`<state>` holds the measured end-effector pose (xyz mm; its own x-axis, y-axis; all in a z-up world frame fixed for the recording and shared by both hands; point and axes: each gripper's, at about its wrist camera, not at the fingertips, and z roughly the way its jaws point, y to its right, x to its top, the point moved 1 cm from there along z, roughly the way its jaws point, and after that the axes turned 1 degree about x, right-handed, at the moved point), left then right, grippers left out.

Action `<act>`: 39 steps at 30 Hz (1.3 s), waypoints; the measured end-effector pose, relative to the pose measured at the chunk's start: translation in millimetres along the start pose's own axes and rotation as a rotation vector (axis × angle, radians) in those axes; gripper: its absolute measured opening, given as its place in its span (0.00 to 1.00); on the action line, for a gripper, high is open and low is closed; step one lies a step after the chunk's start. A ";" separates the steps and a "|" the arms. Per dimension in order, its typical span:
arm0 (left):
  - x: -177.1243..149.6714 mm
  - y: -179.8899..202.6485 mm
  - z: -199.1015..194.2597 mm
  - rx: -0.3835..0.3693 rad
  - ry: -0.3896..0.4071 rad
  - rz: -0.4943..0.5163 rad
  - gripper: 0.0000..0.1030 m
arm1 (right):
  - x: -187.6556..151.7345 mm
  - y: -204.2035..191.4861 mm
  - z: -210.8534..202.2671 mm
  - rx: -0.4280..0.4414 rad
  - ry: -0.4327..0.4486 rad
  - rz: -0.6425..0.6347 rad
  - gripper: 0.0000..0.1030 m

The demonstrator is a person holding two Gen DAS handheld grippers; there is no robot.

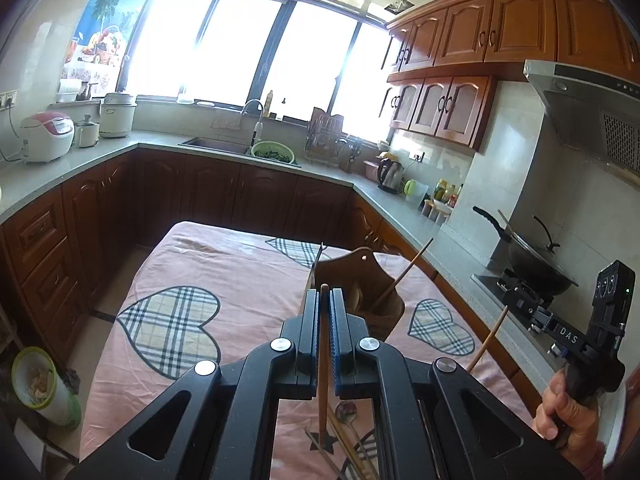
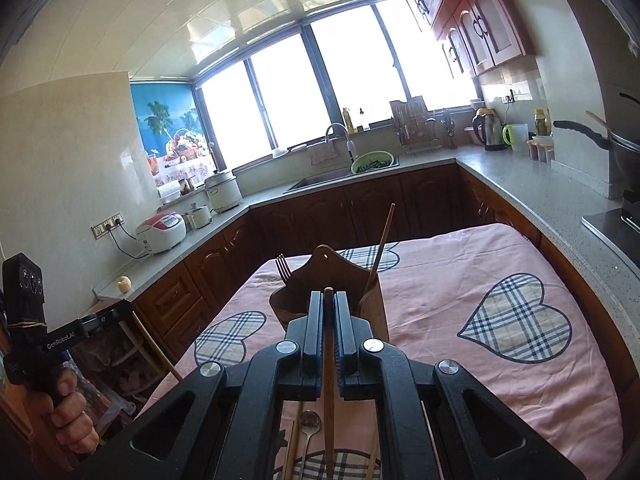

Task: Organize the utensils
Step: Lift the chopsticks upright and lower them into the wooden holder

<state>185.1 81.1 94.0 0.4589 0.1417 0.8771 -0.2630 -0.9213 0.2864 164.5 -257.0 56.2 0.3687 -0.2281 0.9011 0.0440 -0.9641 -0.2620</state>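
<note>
Left wrist, claw (image 1: 324,296) pinching slim wooden chopstick (image 1: 322,364)

table (image 2: 500,256): pink heart-print cloth | on it: wooden utensil holder (image 2: 332,300), spoon (image 2: 310,424), loose chopsticks (image 2: 294,446)

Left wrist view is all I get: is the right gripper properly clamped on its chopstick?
Observer: Yes. The right gripper is shut on a chopstick that runs straight along between its fingers.
Operator: What is the thin metal thing at the holder's far edge?
Observer: A fork, tines up, standing in the left part of the wooden holder.
Operator: Where does the right gripper point?
Observer: At the holder: in the right wrist view its tip overlaps the holder's front, near the middle.
</note>
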 end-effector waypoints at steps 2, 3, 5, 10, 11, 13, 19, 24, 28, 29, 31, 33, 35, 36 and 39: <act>4.8 -1.0 -0.2 -0.003 0.026 -0.005 0.03 | 5.2 2.0 1.5 0.003 0.023 0.009 0.04; 7.2 -1.2 0.5 -0.006 0.040 -0.007 0.03 | 8.2 2.5 2.7 0.003 0.032 0.012 0.04; 12.8 -1.1 2.6 -0.011 0.066 -0.008 0.03 | 14.5 1.7 5.7 0.004 0.049 0.013 0.04; 26.5 1.7 14.5 -0.019 0.128 -0.001 0.03 | 37.0 1.7 13.8 0.008 0.105 0.018 0.04; 29.5 2.6 17.3 -0.021 0.140 0.003 0.03 | 42.5 1.6 15.1 0.010 0.123 0.018 0.04; 34.3 4.0 24.4 -0.028 0.163 0.008 0.03 | 53.8 1.6 17.7 0.011 0.157 0.017 0.04; 46.8 1.6 57.7 -0.040 0.218 0.020 0.03 | 82.8 1.7 27.6 -0.007 0.273 0.026 0.04; 50.7 -4.1 91.3 -0.032 0.242 0.009 0.03 | 97.4 8.0 48.2 -0.016 0.303 0.051 0.04; 48.5 -9.5 125.3 -0.018 0.242 -0.007 0.03 | 98.4 13.6 65.0 -0.033 0.302 0.054 0.04; 45.8 -11.3 134.7 -0.017 0.238 -0.014 0.03 | 96.3 15.4 68.8 -0.040 0.299 0.053 0.04; 39.8 -14.3 152.9 -0.008 0.226 -0.025 0.03 | 91.1 18.4 77.2 -0.056 0.298 0.046 0.04; 32.7 -16.9 171.3 -0.011 0.208 -0.043 0.03 | 83.1 22.9 85.0 -0.067 0.296 0.049 0.04; 28.6 -20.6 189.2 -0.008 0.192 -0.061 0.03 | 74.3 28.1 93.3 -0.070 0.292 0.060 0.04; 23.5 -22.3 198.3 -0.007 0.185 -0.068 0.03 | 69.3 30.3 97.0 -0.068 0.289 0.067 0.04; 14.5 -26.2 223.9 0.011 0.152 -0.080 0.03 | 54.6 36.7 108.9 -0.077 0.273 0.076 0.04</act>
<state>388.7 26.2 12.9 0.3442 0.2672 0.9001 -0.2208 -0.9087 0.3542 287.3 -290.0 58.1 0.1040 -0.3183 0.9423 -0.0484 -0.9479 -0.3149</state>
